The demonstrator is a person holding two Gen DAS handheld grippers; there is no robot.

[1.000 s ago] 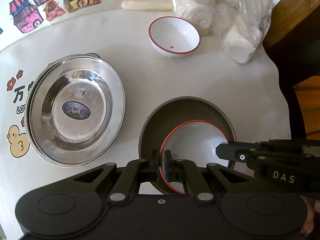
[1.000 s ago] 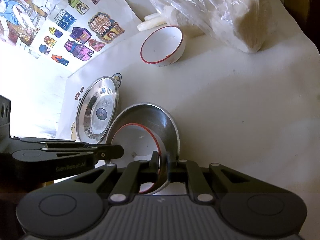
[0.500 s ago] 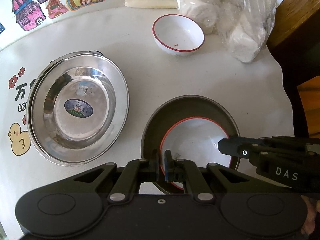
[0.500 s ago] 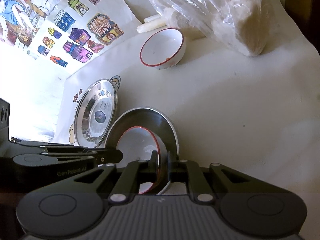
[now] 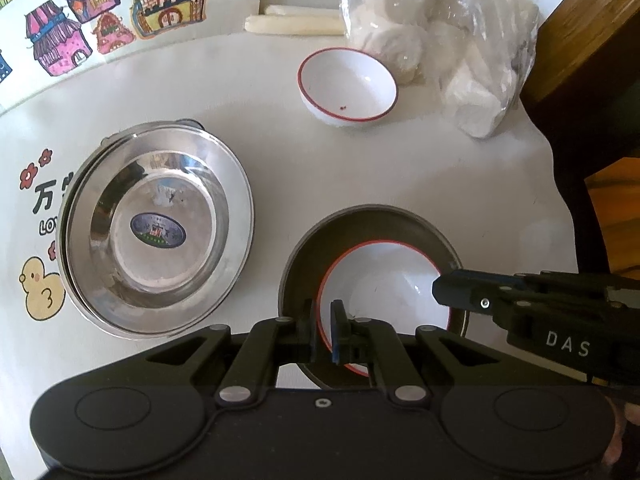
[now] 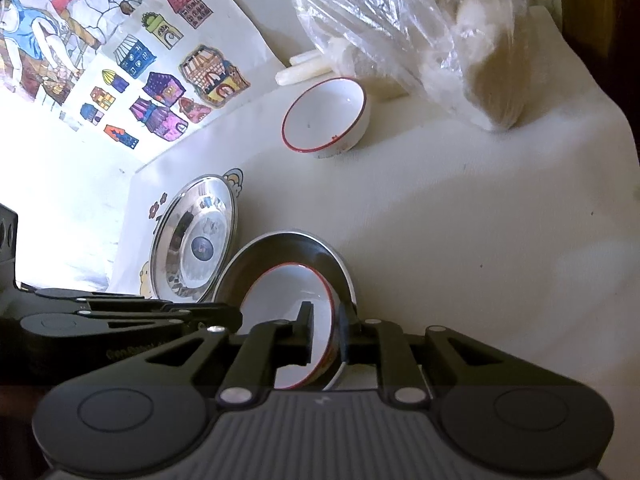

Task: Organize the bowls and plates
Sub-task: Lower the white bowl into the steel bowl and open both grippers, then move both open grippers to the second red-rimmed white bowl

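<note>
Left wrist: red-rimmed bowl in dark plate, w/ steel plates alongside.

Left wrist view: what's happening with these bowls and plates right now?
A person works two handheld grippers at a white red-rimmed bowl sitting in a dark plate. The left gripper straddles the bowl's near rim; the right gripper is opening, rim between its fingers. A second bowl and stacked steel plates wait on the table.
</note>
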